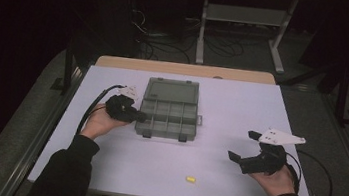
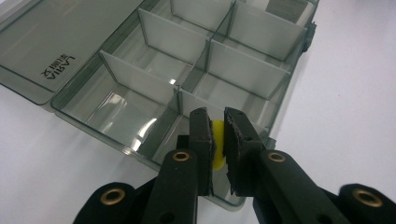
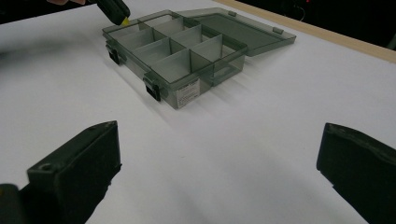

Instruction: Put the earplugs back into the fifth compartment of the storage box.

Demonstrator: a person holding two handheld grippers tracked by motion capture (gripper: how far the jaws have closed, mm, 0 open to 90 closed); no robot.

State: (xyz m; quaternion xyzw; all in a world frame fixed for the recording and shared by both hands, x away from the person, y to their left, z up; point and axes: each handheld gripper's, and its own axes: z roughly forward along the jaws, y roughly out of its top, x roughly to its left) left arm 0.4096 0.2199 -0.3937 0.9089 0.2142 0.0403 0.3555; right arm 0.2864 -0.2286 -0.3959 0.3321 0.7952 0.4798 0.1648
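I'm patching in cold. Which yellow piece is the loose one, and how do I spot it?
Start at the smoke-grey compartment box mid-table with its lid open. Come toward the person's edge of the white table: the loose yellow piece lies alone there. The other yellow piece is pinched by the left gripper at the box's corner.

Left hand-held gripper [image 1: 141, 116] at nine o'clock, cupped from below in left hand [image 1: 99, 121], jaws aimed toward three o'clock and pinched on small yellow piece [image 2: 217, 144]. Right hand-held gripper [image 1: 242, 149] at four o'clock, cradled in right hand [image 1: 277, 181], jaws spread wide, aimed toward ten o'clock, holding nothing. Dark-sleeved forearms entering from six o'clock, well apart.
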